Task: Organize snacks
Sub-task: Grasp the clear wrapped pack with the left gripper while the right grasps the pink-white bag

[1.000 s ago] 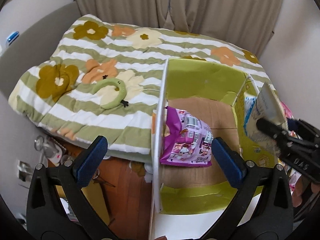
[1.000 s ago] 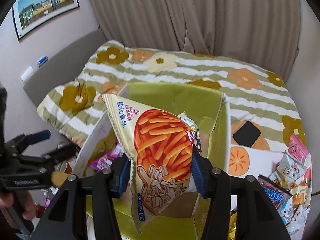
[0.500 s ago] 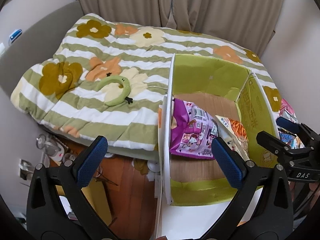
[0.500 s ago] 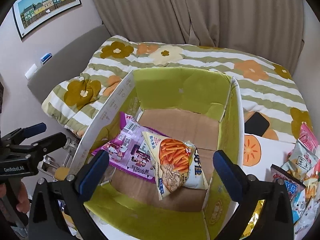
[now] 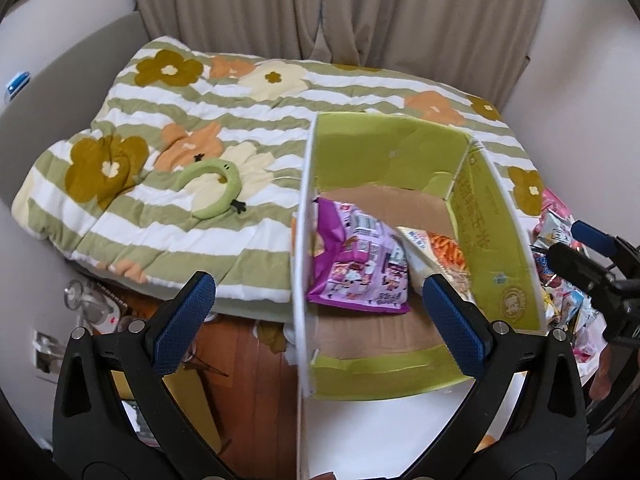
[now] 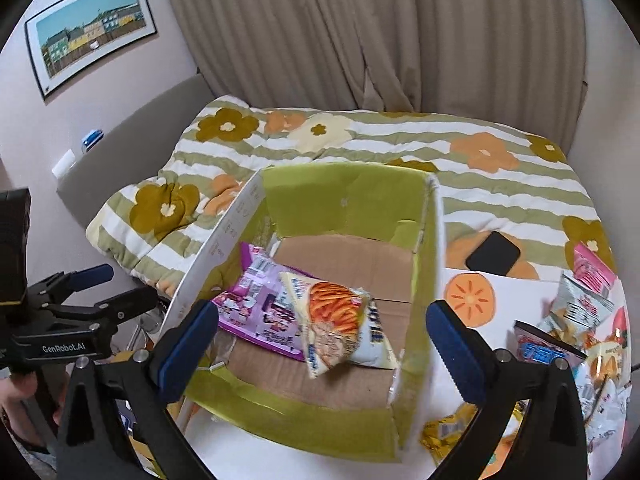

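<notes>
Two snacks are already in the box (image 6: pixel 352 196): a purple bag (image 6: pixel 264 312) lies on the cardboard floor against the box's left wall, and an orange bag (image 6: pixel 340 320) rests partly on top of it, toward the middle. The rest of the floor, up to the far wall, is bare. Much remains: a pile of snacks (image 6: pixel 576 320) lies loose on the bed (image 6: pixel 500 184), outside the box's right wall, near the bed's right edge, with a gold packet (image 6: pixel 452 428) by the box's near right corner. The task looks to be in its early part.

The right gripper (image 6: pixel 322 338) hovers above the box's near edge, tilted down at the two bags, its jaws spread wide and holding nothing. The left gripper (image 5: pixel 316 308) hangs by the box's left wall, likewise wide and empty, pointing across that wall toward the purple bag (image 5: pixel 360 260). The next bag would probably come from the pile.
</notes>
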Available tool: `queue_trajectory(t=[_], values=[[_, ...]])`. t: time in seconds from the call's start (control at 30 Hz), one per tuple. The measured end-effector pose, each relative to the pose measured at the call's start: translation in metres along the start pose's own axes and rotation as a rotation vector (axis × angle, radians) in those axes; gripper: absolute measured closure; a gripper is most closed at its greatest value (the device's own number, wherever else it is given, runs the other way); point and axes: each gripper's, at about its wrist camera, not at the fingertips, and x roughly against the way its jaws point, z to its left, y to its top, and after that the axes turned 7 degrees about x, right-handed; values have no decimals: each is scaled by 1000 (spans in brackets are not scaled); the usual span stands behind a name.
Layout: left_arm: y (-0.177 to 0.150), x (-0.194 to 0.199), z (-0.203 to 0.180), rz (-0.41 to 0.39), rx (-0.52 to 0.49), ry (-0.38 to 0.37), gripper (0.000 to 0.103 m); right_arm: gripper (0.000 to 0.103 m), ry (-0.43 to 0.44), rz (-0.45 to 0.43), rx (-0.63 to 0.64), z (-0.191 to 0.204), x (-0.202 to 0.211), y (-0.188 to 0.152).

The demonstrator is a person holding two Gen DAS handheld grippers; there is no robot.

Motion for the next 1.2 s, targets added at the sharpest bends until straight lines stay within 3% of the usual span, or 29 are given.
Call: queue_trajectory(t=[0.3,0.63,0.93,1.2], values=[[-3,5,-48,-15,-65,-55,1,0,-107,-36,-33,-44,45,-10],[-27,22,-130,-42,-116,-87,1,0,-190,-44,-72,-116,103,-54],[-74,35,-228,-35,-122,-117,1,0,-194,-34,-75,-195,152,-104],[-127,18,-306,38,-174,-149,1,0,-177,16,-76,-257,163,-155]])
